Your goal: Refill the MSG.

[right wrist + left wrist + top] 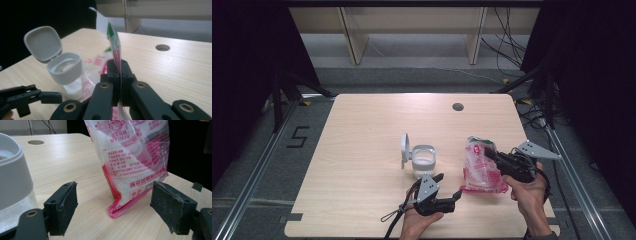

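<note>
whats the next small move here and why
Probably bring the left tool in to pinch the bag's bottom corner. The right tool is shut on the top edge of the pink bag, which stands on the table beside the open jar; the left tool's pads stand open, apart from the bag.

We see the bench (362, 150) evenly lit from overhead, with dark surroundings at both sides and only faint shadows. In the left gripper view the near container (12, 177) blurs; the bag (132, 157) shows mild glare.
</note>
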The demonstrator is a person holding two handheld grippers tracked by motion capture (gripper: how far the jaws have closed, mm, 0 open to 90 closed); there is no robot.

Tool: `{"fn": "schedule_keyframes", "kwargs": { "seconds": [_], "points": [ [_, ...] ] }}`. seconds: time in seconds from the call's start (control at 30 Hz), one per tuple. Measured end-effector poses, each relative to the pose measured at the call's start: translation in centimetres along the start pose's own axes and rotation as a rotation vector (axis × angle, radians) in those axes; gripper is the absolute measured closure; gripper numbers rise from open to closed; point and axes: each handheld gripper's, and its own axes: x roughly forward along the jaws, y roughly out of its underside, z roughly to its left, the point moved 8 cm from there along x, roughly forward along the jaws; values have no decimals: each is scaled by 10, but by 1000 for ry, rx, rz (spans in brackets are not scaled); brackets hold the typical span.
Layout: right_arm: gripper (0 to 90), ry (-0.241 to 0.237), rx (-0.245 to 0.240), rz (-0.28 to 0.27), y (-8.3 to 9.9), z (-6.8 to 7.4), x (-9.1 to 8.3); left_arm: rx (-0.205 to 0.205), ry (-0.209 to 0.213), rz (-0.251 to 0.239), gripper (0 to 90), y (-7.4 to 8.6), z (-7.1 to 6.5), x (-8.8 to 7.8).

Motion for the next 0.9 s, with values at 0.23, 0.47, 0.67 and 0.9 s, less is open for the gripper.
{"fn": "schedule_keyframes", "kwargs": {
  "seconds": [0.23, 0.47, 0.67, 0.9],
  "points": [
    [900, 42, 22, 15, 8, -11, 3, -2, 2, -3, 209, -1, 0, 0],
    [899, 71, 39, 46, 18, -19, 7, -3, 6, -11, 211, -1, 1, 0],
    [897, 95, 46, 68, 31, -34, 13, -3, 17, -9, 211, -1, 0, -2],
    [894, 99, 84, 59, 34, -45, 17, -5, 5, 0, 211, 0, 4, -2]
  ]
}}
